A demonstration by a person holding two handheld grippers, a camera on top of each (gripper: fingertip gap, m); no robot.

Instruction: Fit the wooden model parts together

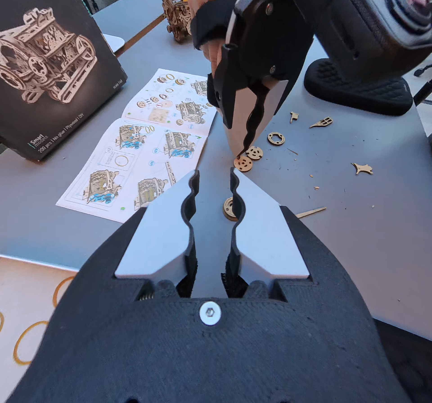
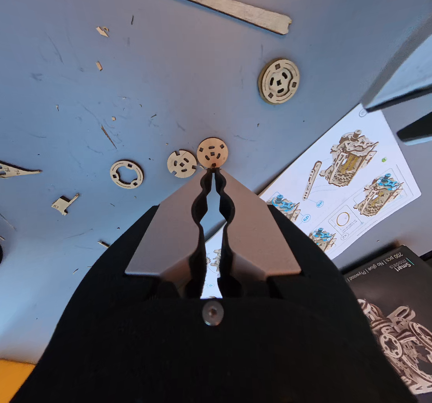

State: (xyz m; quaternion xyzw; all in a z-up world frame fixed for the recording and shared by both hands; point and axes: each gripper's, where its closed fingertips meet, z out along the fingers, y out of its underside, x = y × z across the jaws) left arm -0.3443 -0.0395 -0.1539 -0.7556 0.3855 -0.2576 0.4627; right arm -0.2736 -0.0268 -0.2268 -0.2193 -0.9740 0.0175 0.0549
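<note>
Right wrist view: right gripper (image 2: 213,171) tips nearly pressed together, pinching what looks like a tiny wooden peg right at the near edge of the solid disc (image 2: 212,154), aimed at its edge slot; judged to be seating the peg, and I cannot tell if it is in yet. Disc lies flat on the grey table (image 2: 70,76), so the table backs the push. Just left of it, touching or nearly so, sits the notched disc (image 2: 181,164), then the ring part (image 2: 126,174), lined up near, probably next in the stack. Thicker layered wheel (image 2: 279,81) lies far right, apart. Instruction sheet (image 2: 350,181) is open at right for reference, kit box (image 2: 385,298) near right. Left wrist view: left gripper (image 1: 214,181) spread, holding nothing, hovering over the layered wheel (image 1: 228,209), likely waiting to steady or grab it. Built model (image 1: 175,10) stands far back.
</note>
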